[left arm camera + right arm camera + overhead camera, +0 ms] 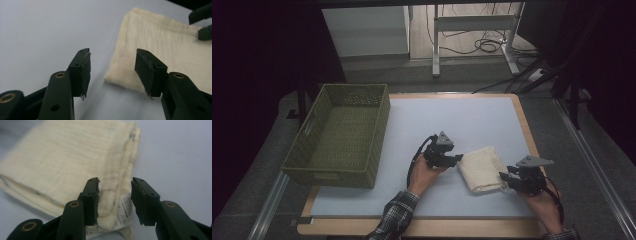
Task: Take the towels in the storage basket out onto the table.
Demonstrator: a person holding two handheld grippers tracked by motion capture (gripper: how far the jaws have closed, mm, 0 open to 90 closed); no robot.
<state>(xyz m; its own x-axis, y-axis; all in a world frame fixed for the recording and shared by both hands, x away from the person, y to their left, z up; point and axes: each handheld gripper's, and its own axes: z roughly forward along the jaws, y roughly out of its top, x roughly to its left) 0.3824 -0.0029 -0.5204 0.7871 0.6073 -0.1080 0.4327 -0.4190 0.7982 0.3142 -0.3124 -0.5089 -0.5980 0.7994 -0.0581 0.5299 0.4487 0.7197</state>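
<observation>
High view: folded cream towel lying flat on the pale blue desk, toward its near right part, well apart from the green woven basket standing at the desk's far left edge. Left gripper held low just beside the towel's left edge, jaws pointing at it; right gripper at the towel's near right corner, pointing back toward it. Left gripper view: towel ahead and to the right of the two black jaws, jaws parted with bare desk showing between them, nothing grasped, tips just short of the towel's folded edge; beyond the towel's far side, the jaws of the right gripper. Right gripper view: towel close in front, its stacked folded edge and a white care label sitting between the parted jaws; left pad right against the fabric, right pad standing clear of it with a gap, so released rather than clenched on the cloth. Sleeve in a checked pattern on the left forearm, at the desk's near edge.
</observation>
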